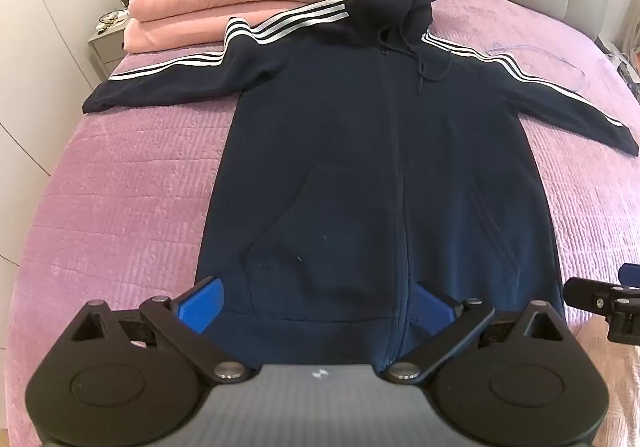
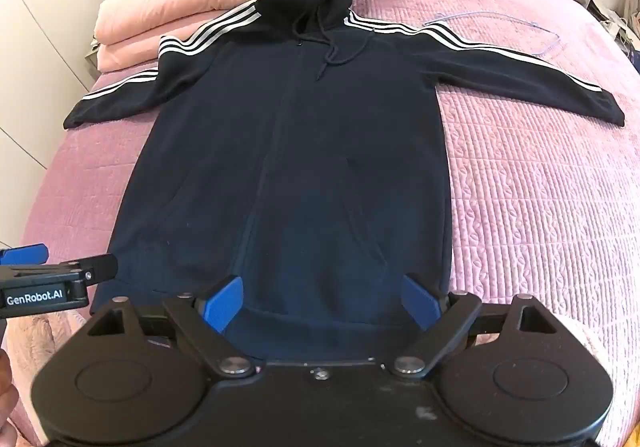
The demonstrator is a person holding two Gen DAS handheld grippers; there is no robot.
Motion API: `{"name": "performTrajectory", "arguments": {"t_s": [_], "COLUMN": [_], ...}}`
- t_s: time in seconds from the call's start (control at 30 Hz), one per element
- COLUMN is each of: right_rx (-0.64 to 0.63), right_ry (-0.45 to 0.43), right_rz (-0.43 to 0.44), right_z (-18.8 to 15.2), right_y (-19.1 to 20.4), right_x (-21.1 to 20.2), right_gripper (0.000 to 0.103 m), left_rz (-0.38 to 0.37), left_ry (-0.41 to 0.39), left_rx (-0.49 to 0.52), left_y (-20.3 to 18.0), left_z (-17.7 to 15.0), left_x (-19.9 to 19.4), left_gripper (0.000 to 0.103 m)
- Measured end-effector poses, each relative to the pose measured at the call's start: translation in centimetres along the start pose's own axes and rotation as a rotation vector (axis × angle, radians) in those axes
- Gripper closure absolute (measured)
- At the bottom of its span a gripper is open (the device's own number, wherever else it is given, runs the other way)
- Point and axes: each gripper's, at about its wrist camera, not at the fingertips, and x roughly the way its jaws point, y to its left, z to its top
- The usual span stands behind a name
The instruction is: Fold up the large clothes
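Navy zip hoodie [image 1: 360, 151] flat, sleeves spread, white-striped shoulders.

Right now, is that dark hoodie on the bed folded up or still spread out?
Spread out. The hoodie lies flat, front up, on the purple bedspread, both striped sleeves stretched sideways and nothing folded over. Both open grippers hover at its hem.

Soft, even daylight fills both sharp fisheye views, brightest toward the upper right, with the bedspread [image 1: 120, 187] bowing at dark vignetted corners and the navy hoodie [image 1: 360, 151] losing detail.
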Motion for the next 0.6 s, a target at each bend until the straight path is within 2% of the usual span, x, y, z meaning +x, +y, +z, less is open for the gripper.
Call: {"name": "performTrajectory", "arguments": {"t_s": [0.23,0.6], "right_rx": [-0.008,-0.024], "right_ry": [0.000,-0.024], "right_rz": [0.016,-0.003], "right_z": [0.18,-0.30], "right_y": [-0.32,0.27], "right_x": [-0.19,-0.63], "right_gripper": [0.001,0.001], "left_rz": [0.004,-0.001], "left_ry": [-0.004,-0.001], "left_rx": [-0.002,-0.019], "left_y": [-0.16,0.51], "left_z": [0.04,-0.18], "left_x": [-0.12,-0.29], "left_gripper": [0.002,0.002]}}
